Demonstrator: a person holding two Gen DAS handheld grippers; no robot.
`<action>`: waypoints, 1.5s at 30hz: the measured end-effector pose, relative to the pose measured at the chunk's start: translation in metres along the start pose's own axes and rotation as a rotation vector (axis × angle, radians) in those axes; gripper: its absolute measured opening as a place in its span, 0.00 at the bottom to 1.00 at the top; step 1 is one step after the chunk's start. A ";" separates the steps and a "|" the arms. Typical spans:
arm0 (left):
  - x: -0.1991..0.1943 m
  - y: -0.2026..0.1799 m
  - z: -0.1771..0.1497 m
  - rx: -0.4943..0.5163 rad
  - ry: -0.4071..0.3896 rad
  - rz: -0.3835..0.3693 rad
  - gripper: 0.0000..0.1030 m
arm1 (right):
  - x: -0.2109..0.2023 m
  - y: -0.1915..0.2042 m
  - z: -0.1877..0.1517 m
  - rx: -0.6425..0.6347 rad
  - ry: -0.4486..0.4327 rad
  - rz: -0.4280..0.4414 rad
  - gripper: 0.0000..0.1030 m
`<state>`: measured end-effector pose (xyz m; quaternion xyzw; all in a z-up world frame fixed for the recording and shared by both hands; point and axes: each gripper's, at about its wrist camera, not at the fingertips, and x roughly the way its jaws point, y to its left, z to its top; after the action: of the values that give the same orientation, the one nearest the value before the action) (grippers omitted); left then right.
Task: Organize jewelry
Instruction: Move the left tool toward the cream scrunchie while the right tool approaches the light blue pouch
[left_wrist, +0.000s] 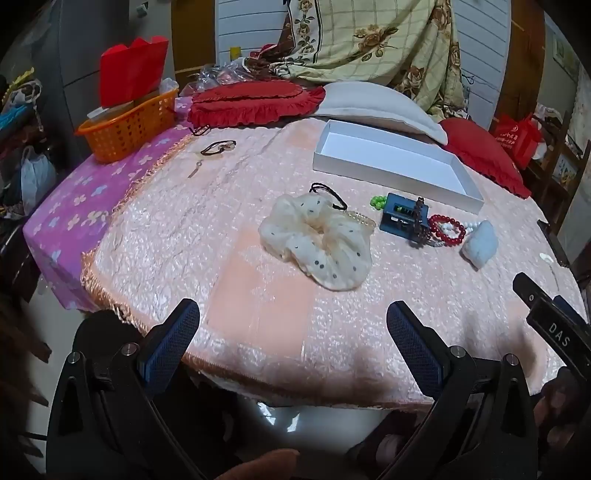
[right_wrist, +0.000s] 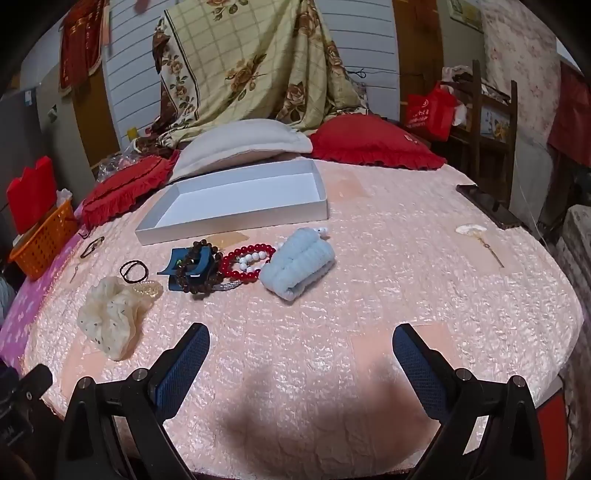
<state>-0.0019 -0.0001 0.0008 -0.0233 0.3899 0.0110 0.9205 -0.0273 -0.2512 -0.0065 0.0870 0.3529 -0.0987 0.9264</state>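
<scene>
On a pink quilted bedspread (right_wrist: 369, 295) with a puckered, shiny weave lies a shallow white cardboard box (right_wrist: 236, 199), rectangular and open-topped. Just in front of the box sits a small dark-blue stand (right_wrist: 177, 264) draped with a brown wooden bead bracelet (right_wrist: 199, 266); a glossy red bead bracelet (right_wrist: 247, 264) and a white bead strand (right_wrist: 253, 260) touch it, and a rolled pale-blue fluffy cloth (right_wrist: 299, 267) lies beside them. Left of the stand are thin black hair ties (right_wrist: 133, 272) and a cream dotted chiffon scrunchie (left_wrist: 317, 243), ruffled and soft. Far left of the box stands an orange plastic lattice basket (left_wrist: 129, 125). Behind the box lie a white pillow (right_wrist: 240, 147) and red frilled cushions (right_wrist: 373, 144).

Nearer the camera than the box, the left gripper (left_wrist: 293, 332) and right gripper (right_wrist: 301, 354) hover with blue textured pads spread wide, holding nothing. White letters "DAS" show on the black body at the left view's right edge.
</scene>
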 end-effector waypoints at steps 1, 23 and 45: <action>-0.002 0.000 0.000 -0.002 -0.004 0.006 0.99 | -0.001 0.001 0.000 -0.003 -0.004 -0.001 0.96; -0.043 -0.018 -0.021 0.059 -0.042 -0.210 0.99 | -0.024 -0.007 0.000 0.046 -0.077 -0.059 0.96; -0.039 0.000 -0.007 0.130 -0.083 0.025 0.99 | -0.019 0.002 -0.005 0.007 -0.051 -0.075 0.87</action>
<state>-0.0344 -0.0002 0.0237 0.0421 0.3514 -0.0017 0.9353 -0.0439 -0.2456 0.0034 0.0743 0.3318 -0.1368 0.9304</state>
